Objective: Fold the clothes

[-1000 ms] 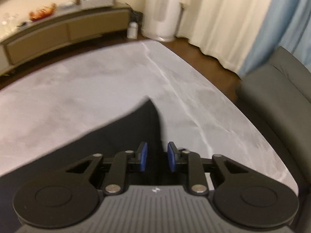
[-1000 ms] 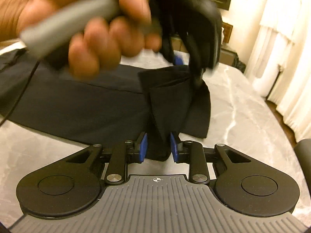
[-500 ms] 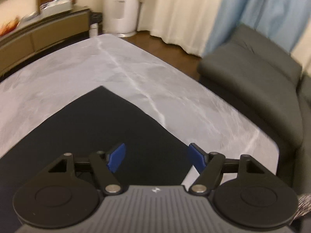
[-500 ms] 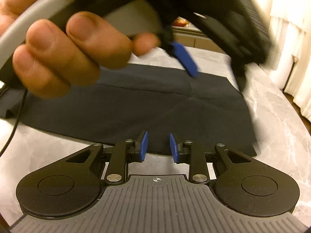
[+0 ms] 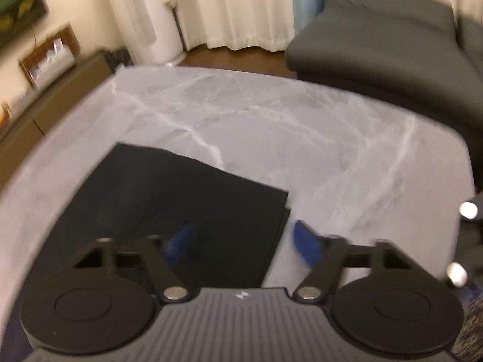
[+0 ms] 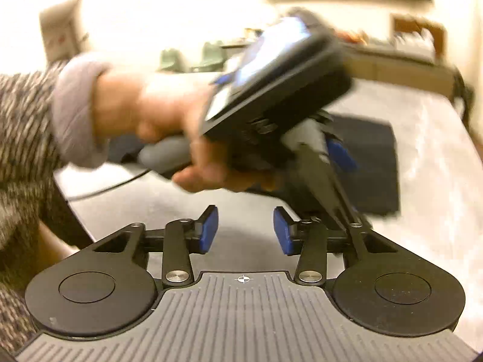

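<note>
Both views motion-blurred, no readable writing. Left gripper (image 5: 243, 246) fingers spread, nothing held, above folded black garment (image 5: 187, 208) lying flat on marble table (image 5: 317, 138). Right gripper (image 6: 245, 230) released, empty; left hand (image 6: 169, 123) partly hides the garment there.

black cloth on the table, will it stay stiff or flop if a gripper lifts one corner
The black cloth lies flat in thin folded layers, so it would probably droop. On the smooth marble table it may slide when pushed. It looks light, so it should lift easily.
</note>
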### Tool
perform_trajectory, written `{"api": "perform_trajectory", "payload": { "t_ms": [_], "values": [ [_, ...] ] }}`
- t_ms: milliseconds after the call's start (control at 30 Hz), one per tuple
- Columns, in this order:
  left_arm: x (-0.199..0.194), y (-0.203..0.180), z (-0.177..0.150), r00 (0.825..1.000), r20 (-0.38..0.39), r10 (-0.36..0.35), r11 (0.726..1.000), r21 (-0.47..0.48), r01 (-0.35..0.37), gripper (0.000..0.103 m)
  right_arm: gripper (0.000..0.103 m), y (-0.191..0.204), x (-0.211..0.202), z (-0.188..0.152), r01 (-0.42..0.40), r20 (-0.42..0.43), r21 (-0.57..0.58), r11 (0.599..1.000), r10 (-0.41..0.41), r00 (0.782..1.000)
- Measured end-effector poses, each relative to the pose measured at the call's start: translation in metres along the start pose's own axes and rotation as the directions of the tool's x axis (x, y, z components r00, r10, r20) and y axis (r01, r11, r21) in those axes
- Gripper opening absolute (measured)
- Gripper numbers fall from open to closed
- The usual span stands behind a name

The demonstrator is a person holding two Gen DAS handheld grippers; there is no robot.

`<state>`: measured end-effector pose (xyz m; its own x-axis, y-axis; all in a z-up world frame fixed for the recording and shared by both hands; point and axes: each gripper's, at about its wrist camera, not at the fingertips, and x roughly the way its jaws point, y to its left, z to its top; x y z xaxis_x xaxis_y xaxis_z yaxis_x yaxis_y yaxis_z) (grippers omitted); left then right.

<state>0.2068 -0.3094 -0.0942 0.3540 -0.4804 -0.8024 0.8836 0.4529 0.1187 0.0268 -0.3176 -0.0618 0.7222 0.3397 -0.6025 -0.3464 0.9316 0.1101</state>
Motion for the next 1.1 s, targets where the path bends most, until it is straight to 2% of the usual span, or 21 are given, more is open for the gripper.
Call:
{"api": "perform_trajectory", "payload": {
  "t_ms": [33, 67, 100, 167, 200, 267, 333, 367, 400, 433, 500, 600, 633, 700, 733, 800, 833, 867, 933, 1033, 1100],
  "values": [
    [0.001, 0.005, 0.001, 1.000, 0.003, -0.018, 0.999, -0.029, 0.018, 0.022, 0.051, -0.008, 0.004, 0.000, 0.023, -0.017, 0.007, 1.000, -0.023, 1.000],
    [0.001, 0.009, 0.000, 1.000, 0.004, -0.012, 0.999, -0.039, 0.012, 0.012, 0.051, -0.015, 0.008, 0.000, 0.043, -0.036, 0.012, 0.999, -0.043, 0.998],
    [0.000, 0.013, -0.001, 1.000, 0.005, -0.004, 0.999, -0.047, 0.005, 0.006, 0.050, -0.019, 0.007, 0.000, 0.036, -0.045, 0.012, 0.999, -0.036, 0.998],
    [-0.001, 0.021, -0.003, 1.000, 0.006, 0.010, 0.998, -0.063, -0.010, 0.004, 0.051, -0.026, -0.003, -0.001, 0.005, -0.018, -0.004, 1.000, -0.005, 1.000],
    [-0.005, 0.027, -0.004, 1.000, 0.017, 0.014, 0.996, -0.092, -0.013, 0.003, 0.054, -0.032, -0.009, 0.000, -0.005, 0.004, 0.004, 1.000, 0.005, 1.000],
    [-0.034, 0.048, -0.012, 0.992, 0.122, 0.014, 0.978, -0.210, 0.012, 0.003, 0.056, -0.039, -0.011, 0.003, -0.008, 0.038, 0.050, 0.999, 0.006, 0.999],
    [-0.070, 0.075, -0.024, 0.968, 0.248, 0.028, 0.935, -0.349, 0.062, 0.003, 0.056, -0.035, -0.018, -0.004, 0.006, 0.041, 0.097, 0.995, -0.010, 0.999],
    [-0.097, 0.095, -0.042, 0.947, 0.315, 0.067, 0.892, -0.445, 0.085, 0.003, 0.056, -0.033, -0.017, -0.005, 0.018, 0.032, 0.109, 0.994, -0.021, 0.999],
    [-0.124, 0.115, -0.061, 0.919, 0.377, 0.115, 0.837, -0.535, 0.115, 0.003, 0.056, -0.032, -0.014, -0.005, 0.030, 0.021, 0.120, 0.992, -0.033, 0.999],
    [-0.144, 0.130, -0.088, 0.907, 0.386, 0.166, 0.783, -0.612, 0.116, 0.003, 0.056, -0.032, -0.006, -0.004, 0.042, 0.008, 0.129, 0.991, -0.044, 0.999],
    [-0.182, 0.159, -0.145, 0.884, 0.382, 0.270, 0.653, -0.747, 0.123, 0.003, 0.056, -0.019, 0.024, 0.001, 0.045, -0.025, 0.148, 0.988, -0.042, 0.999],
    [-0.187, 0.169, -0.210, 0.913, 0.250, 0.323, 0.570, -0.821, 0.023, 0.003, 0.057, 0.008, 0.045, 0.001, 0.057, -0.063, 0.136, 0.989, -0.048, 0.997],
    [-0.184, 0.172, -0.227, 0.922, 0.228, 0.312, 0.542, -0.840, 0.024, 0.003, 0.058, 0.017, 0.052, 0.004, 0.059, -0.070, 0.124, 0.991, -0.051, 0.996],
    [-0.181, 0.174, -0.252, 0.924, 0.214, 0.317, 0.481, -0.876, 0.038, 0.003, 0.058, 0.036, 0.063, 0.009, 0.068, -0.075, 0.105, 0.992, -0.061, 0.995],
    [-0.179, 0.175, -0.259, 0.921, 0.210, 0.327, 0.468, -0.883, 0.035, 0.003, 0.058, 0.047, 0.066, 0.013, 0.075, -0.070, 0.100, 0.992, -0.068, 0.995],
    [-0.177, 0.176, -0.265, 0.922, 0.216, 0.321, 0.451, -0.891, 0.051, 0.003, 0.060, 0.062, 0.084, 0.025, 0.080, -0.070, 0.083, 0.993, -0.074, 0.995],
    [-0.179, 0.175, -0.265, 0.918, 0.230, 0.322, 0.453, -0.889, 0.063, 0.003, 0.062, 0.069, 0.094, 0.030, 0.082, -0.070, 0.074, 0.994, -0.077, 0.995],
    [-0.182, 0.175, -0.263, 0.913, 0.253, 0.322, 0.462, -0.883, 0.081, 0.003, 0.064, 0.078, 0.102, 0.035, 0.099, -0.072, 0.049, 0.994, -0.095, 0.993],
    [-0.195, 0.176, -0.254, 0.900, 0.292, 0.322, 0.497, -0.862, 0.102, 0.003, 0.076, 0.094, 0.120, 0.045, 0.140, -0.076, -0.009, 0.990, -0.140, 0.987],
    [-0.218, 0.180, -0.238, 0.882, 0.337, 0.329, 0.553, -0.826, 0.109, 0.003, 0.075, 0.107, 0.150, 0.054, 0.182, -0.103, -0.066, 0.981, -0.188, 0.977],
    [-0.229, 0.181, -0.227, 0.871, 0.355, 0.340, 0.567, -0.816, 0.112, 0.003, 0.069, 0.110, 0.165, 0.062, 0.222, -0.092, -0.101, 0.970, -0.231, 0.968]
  ]
}}
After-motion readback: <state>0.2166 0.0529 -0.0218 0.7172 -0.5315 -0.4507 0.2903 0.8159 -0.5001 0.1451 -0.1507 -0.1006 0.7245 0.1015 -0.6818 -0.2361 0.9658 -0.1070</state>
